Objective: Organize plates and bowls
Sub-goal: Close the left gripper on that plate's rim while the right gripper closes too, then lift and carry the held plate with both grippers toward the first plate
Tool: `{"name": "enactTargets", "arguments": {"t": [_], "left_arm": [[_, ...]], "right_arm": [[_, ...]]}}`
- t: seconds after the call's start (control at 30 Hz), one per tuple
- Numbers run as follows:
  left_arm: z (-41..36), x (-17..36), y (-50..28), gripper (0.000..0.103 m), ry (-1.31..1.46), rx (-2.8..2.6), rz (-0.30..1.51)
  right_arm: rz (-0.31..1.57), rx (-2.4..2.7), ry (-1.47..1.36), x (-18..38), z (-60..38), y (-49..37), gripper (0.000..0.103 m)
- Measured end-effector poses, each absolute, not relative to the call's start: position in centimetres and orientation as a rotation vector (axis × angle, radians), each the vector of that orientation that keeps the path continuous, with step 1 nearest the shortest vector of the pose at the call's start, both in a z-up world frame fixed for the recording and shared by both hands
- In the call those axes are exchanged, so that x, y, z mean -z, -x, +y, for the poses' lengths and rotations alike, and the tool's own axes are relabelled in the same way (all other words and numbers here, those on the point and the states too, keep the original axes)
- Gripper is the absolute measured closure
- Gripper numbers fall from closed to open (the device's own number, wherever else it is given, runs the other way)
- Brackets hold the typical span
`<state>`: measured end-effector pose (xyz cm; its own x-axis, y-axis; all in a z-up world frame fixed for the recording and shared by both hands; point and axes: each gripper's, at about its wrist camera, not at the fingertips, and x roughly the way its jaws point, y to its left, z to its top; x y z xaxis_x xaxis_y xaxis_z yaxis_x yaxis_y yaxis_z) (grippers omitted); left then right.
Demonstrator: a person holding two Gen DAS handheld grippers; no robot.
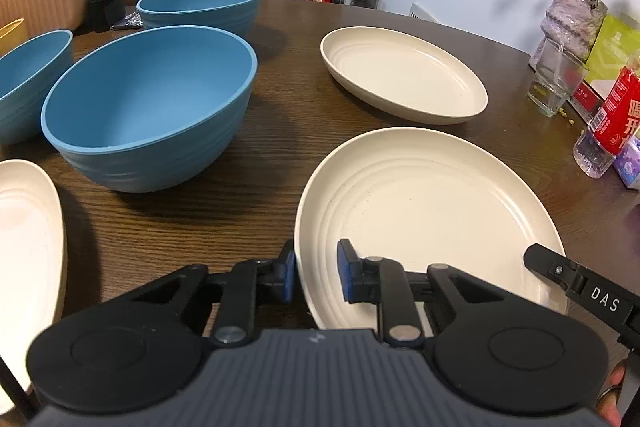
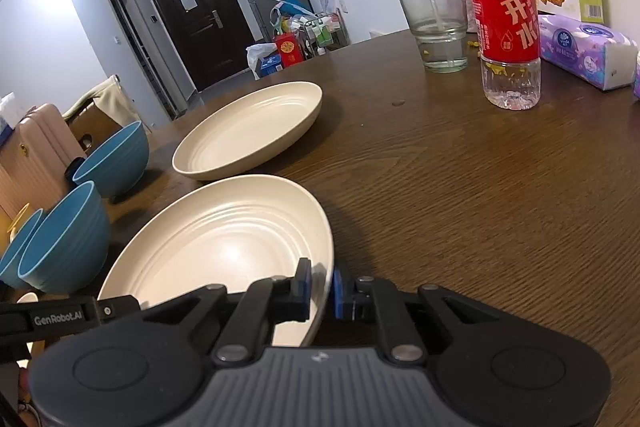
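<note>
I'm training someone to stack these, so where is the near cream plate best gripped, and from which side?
Take the near cream plate by its raised rim, from the near edge, one finger inside, one outside. It lies flat, so only the upturned lip offers a pinch. Left gripper and right gripper straddle it that way.

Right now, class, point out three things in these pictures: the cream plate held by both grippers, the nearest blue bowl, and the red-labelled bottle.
near plate [image 1: 432,203], left wrist view, on its flat centre.
nearest blue bowl [image 1: 152,99], left wrist view, on its inner wall.
red-labelled bottle [image 2: 504,7], right wrist view, on the label.
</note>
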<state>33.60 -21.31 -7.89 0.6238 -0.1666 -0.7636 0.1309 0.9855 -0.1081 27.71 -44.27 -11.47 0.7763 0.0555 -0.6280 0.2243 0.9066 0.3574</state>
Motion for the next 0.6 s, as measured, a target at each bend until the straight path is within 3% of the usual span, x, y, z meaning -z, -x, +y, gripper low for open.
{"name": "enactTargets", "arguments": {"t": [0.6], "left_arm": [[-21.32,7.82,-33.50,0.082,0.036,0.174,0.879]], "right_arm": [[0.676,0.090,-0.439,11.43,-44.31,-27.71,0.094]]}}
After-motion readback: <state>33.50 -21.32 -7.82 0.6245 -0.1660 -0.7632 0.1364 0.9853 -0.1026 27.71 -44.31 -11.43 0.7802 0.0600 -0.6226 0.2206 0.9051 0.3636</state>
